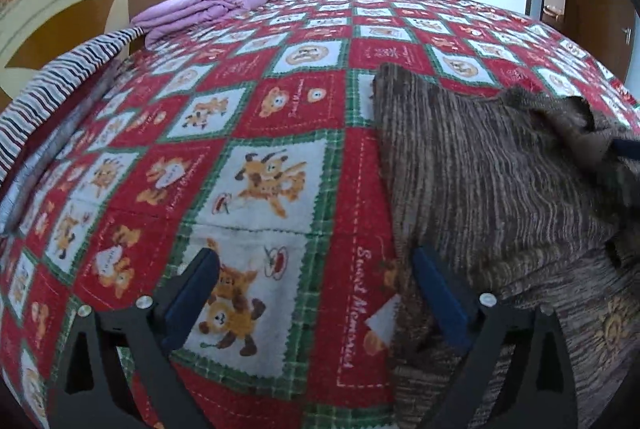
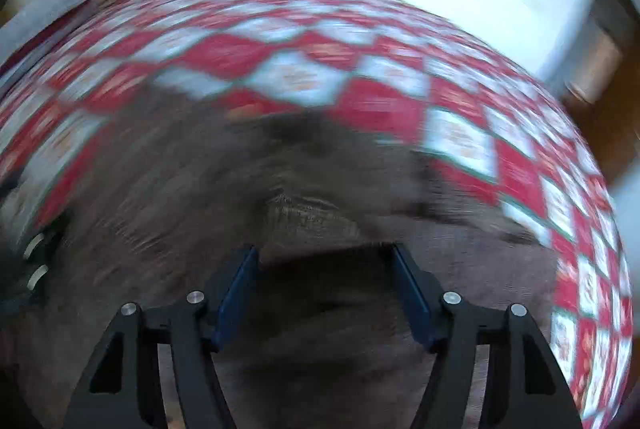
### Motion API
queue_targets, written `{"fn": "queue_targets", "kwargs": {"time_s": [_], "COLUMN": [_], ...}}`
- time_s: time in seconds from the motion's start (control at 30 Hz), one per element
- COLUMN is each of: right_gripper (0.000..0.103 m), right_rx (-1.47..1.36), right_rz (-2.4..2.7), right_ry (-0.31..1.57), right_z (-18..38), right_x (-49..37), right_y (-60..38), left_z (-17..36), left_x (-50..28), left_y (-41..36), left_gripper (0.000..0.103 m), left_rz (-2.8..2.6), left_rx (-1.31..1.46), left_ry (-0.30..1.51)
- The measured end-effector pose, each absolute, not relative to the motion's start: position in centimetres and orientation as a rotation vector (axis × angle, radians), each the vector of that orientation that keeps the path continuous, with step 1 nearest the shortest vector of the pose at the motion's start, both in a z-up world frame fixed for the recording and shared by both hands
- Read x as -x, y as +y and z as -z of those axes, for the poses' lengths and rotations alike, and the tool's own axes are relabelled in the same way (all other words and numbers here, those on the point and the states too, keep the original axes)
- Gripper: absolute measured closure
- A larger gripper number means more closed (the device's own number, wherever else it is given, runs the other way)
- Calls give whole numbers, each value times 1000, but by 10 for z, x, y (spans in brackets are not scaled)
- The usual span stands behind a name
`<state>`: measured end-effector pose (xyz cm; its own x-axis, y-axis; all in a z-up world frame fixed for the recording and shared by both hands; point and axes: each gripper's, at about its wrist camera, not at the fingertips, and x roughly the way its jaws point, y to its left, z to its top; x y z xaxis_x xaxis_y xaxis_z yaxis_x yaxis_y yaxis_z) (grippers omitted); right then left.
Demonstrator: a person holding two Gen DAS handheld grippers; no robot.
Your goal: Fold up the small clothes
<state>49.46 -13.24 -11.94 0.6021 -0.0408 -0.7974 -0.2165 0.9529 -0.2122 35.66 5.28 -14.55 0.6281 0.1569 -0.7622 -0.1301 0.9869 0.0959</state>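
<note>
Red bear-print bedspread (image 1: 280, 117), brown striped knit garment (image 1: 480, 165), partly folded, rumpled

Left wrist view: close above the bedspread (image 1: 256, 117), angled down, facing the purple blanket (image 1: 208, 5) at 11 o'clock. Right wrist view: blurred, nearer, above the brown garment (image 2: 192, 189). Shared: bedspread, garment, blanket.

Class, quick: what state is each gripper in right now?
Left gripper: open, holding nothing.
Right gripper: open over the brown garment, no grip visible.

Coarse ribbed knit garment (image 1: 480, 165), soft printed cotton bedspread (image 1: 256, 133)
</note>
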Motion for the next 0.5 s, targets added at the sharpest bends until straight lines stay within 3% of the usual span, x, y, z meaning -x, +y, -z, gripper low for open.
{"fn": "queue_targets", "kwargs": {"time_s": [0.17, 0.3, 0.37, 0.47, 0.5], "right_gripper": [36, 36, 41, 60, 78], "right_rx": [41, -106, -166, -175, -130], "right_rz": [26, -166, -241, -305, -289], "right_ry": [911, 950, 984, 1029, 1037], "right_z": [93, 90, 97, 114, 120], "right_x": [-498, -473, -466, -465, -464], "right_y": [-218, -225, -222, -201, -194], "left_z": [147, 148, 148, 148, 148], "left_x": [-357, -358, -358, -358, -358], "left_y": [59, 63, 63, 63, 63], "left_gripper": [2, 1, 1, 0, 0], "left_rz": [-139, -130, -132, -133, -134], "left_rx": [25, 57, 55, 59, 61], "left_ry": [886, 892, 892, 893, 894]}}
